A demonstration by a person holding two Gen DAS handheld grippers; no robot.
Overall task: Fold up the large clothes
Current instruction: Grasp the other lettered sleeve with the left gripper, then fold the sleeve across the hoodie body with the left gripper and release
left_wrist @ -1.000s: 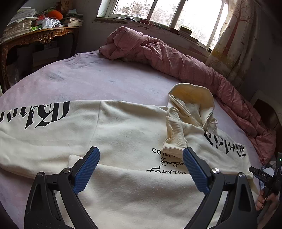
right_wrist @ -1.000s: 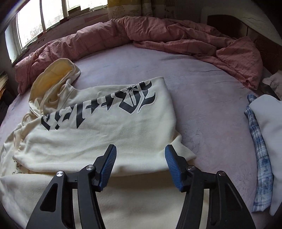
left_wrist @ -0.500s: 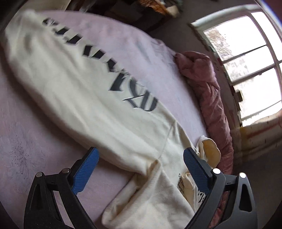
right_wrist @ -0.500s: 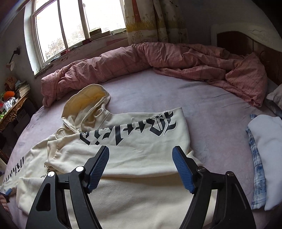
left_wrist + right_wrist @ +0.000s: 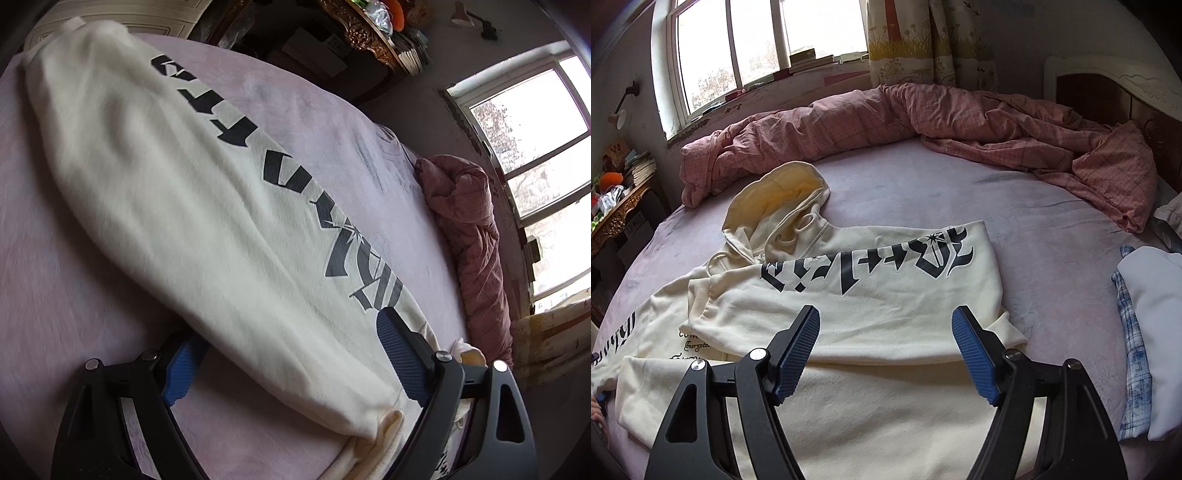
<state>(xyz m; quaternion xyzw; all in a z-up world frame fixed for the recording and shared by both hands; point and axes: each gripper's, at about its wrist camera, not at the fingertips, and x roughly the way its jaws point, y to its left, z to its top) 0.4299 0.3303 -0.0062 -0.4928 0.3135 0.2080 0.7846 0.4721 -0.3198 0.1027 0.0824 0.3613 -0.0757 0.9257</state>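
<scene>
One big bed (image 5: 1052,236) under a mauve sheet fills both views, and the cream hoodie (image 5: 886,306) is spread across its near half. A pink quilt (image 5: 923,118) is bunched along the far edge below the window (image 5: 757,40). Over on the right of the right wrist view, a folded stack of pale and blue-checked clothes (image 5: 1145,332) sits well apart from the hoodie. The hoodie's hood (image 5: 783,192) lies open toward the quilt, and one sleeve with black gothic lettering (image 5: 871,269) is folded across the chest. In the left wrist view the other sleeve (image 5: 207,206) stretches out long and flat on the sheet, lettering running down it, its cuff end far up the frame. An ornate gilded desk (image 5: 373,33) stands beyond the bed, cluttered on top. Now the left gripper (image 5: 291,354): its jaws straddle the sleeve near the shoulder, closing in but wide. One blue pad looks tucked at the sleeve's lower edge, though I can't tell if it touches the cloth. The right gripper (image 5: 886,343) hangs over the hoodie's body, jaws wide, nothing between them.
</scene>
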